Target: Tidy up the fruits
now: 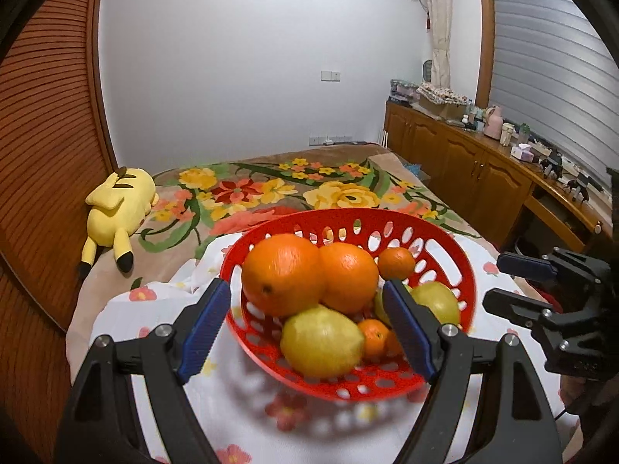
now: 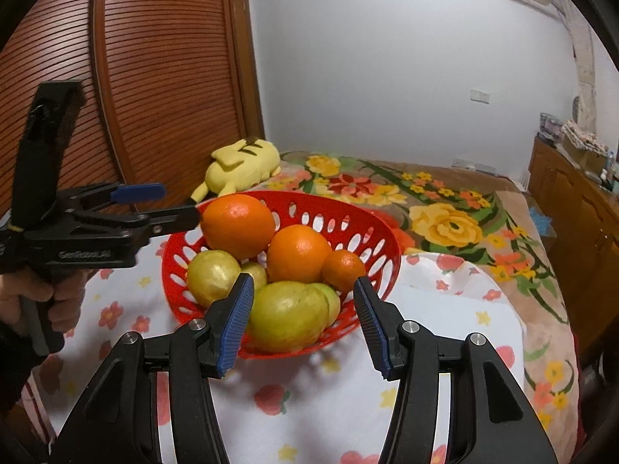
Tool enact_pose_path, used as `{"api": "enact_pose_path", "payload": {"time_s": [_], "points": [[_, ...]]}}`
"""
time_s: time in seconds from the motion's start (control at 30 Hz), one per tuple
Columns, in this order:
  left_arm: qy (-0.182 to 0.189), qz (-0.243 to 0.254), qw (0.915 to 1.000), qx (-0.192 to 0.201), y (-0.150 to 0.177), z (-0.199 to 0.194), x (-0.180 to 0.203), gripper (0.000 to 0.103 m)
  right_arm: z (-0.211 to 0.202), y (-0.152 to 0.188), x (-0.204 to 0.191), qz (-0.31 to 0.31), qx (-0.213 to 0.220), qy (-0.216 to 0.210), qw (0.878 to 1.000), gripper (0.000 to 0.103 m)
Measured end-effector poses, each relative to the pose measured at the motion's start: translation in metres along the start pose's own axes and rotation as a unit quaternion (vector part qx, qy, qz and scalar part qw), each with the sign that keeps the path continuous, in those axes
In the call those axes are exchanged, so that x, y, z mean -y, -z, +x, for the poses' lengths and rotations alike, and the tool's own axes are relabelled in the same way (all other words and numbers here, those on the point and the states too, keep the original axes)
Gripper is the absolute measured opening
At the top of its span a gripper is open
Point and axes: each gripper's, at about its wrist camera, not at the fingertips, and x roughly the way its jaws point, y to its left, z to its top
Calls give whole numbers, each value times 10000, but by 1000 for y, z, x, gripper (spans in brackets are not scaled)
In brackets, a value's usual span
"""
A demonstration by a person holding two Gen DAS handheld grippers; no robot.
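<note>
Red basket [image 1: 445,232] — small fruit half-hidden behind left gripper [image 1: 309,332].

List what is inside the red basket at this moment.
The red basket holds two big oranges, small mandarins and several yellow-green fruits, piled together. Whatever lies beneath the pile is covered, so the full count cannot be told.

A bed [image 1: 116,301] bears a floral blanket [image 1: 271,189], white cloth [image 1: 162,317], red basket [image 1: 445,239] and yellow plush [image 1: 116,208].
</note>
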Motion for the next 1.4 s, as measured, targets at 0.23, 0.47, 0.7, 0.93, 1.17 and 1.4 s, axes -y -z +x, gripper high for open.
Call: {"api": "enact_pose_path", "payload": {"time_s": [0.23, 0.47, 0.7, 0.93, 1.17, 1.4], "points": [[-45, -18, 9994, 346, 22, -40, 6, 84, -24, 14, -16, 132, 178, 74, 9997, 57], [-187, 6, 9971, 733, 40, -79, 10, 84, -48, 24, -32, 170, 436, 228, 9986, 65], [-385, -37, 9944, 982, 54, -112, 13, 85, -72, 31, -48, 203, 791, 413, 9958, 77], [-651, -73, 9921, 1066, 64, -132, 17, 85, -92, 36, -58, 214, 1087, 601, 9920, 88], [-712, 38, 9899, 1227, 73, -147, 26, 86, -105, 40, -62, 212, 1227, 744, 9894, 90], [-659, -35, 9887, 1346, 78, -165, 29, 86, -120, 48, -66, 286, 1318, 886, 9869, 90]]}}
